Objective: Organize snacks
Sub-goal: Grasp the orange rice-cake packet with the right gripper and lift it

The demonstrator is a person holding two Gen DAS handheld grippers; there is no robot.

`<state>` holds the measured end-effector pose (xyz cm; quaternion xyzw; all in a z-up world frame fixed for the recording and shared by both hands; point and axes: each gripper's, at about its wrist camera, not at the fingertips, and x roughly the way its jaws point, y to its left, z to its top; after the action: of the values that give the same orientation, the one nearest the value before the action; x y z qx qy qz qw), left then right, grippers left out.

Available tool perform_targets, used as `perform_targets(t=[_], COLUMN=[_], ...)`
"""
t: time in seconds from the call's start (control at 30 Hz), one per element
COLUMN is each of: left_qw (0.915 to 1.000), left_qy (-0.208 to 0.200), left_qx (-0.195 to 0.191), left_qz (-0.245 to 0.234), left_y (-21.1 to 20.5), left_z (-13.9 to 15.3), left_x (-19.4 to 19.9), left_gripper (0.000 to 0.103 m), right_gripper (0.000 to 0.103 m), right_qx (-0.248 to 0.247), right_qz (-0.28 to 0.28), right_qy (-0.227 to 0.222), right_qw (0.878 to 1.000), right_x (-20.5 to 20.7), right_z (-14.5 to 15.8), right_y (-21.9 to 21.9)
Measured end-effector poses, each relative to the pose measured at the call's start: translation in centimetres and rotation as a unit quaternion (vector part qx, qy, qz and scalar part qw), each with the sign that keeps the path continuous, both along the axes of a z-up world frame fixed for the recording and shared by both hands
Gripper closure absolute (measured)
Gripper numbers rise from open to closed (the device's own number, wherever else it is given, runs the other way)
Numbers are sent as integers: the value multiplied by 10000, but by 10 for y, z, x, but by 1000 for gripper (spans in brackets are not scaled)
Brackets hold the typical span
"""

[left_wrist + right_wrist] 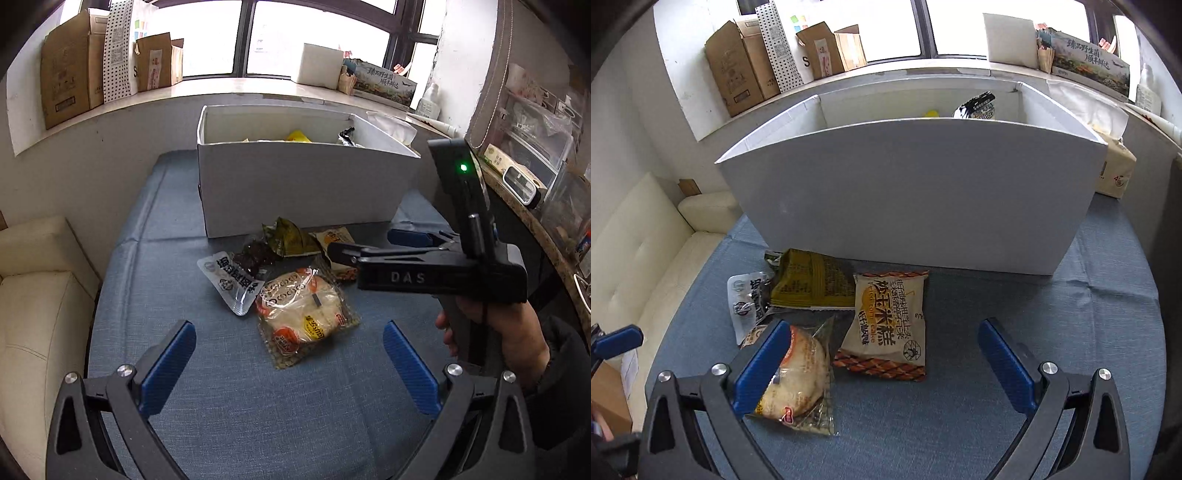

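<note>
Blue fabric-covered worktop [258, 424] beneath a window; windowsill [221, 88] across the upper frame lined with brown cardboard cartons [70, 70] at upper left. Cream sofa [37, 295] at the left edge.

White open-topped box [303, 188] at frame centre, standing on the worktop; yellow packet [298, 136] and dark packet [345, 137] showing above its rim, inside.

Loose snacks, clustered just in front of the box:
- clear-wrapped bun [304, 317], nearest the lower frame in the left wrist view;
- silver pouch with black lettering [231, 282], touching the bun's left edge;
- olive-green packet [812, 282], against the box wall;
- cream and orange corn-cake packet [890, 325], beside the green one.

Left gripper [290, 365]: jaws spread wide, holding nothing, low in the frame; bun lying ahead of the gap between them, apart from both blue pads.

Right gripper [882, 363]: jaws spread wide, holding nothing. Corn-cake packet lying between and just beyond the pads in the right wrist view; bun overlapped by the left blue pad [762, 363], contact not determinable. Hand [495, 332] in a dark sleeve on the handle, right of frame in the left wrist view.
</note>
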<state>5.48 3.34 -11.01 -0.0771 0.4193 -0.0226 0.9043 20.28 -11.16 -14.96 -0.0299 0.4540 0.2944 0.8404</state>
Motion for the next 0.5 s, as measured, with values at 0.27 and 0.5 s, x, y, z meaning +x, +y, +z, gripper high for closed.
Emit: perform_targets(t=[0.27, 0.5], left_qw=[9998, 9994], left_qy=[170, 285], left_qx=[-54, -105], left_qz=[-66, -135], left_y=[-1, -2], left_z=[-13, -23], left_x=[5, 9], left_gripper=[0, 0], right_gripper=[37, 51], right_qx=[-450, -412], right_qz=[-96, -28], right_qy=[139, 65], right_qw=[9988, 9991], right_x=[16, 11], right_z=[-23, -21], right_y=[16, 10])
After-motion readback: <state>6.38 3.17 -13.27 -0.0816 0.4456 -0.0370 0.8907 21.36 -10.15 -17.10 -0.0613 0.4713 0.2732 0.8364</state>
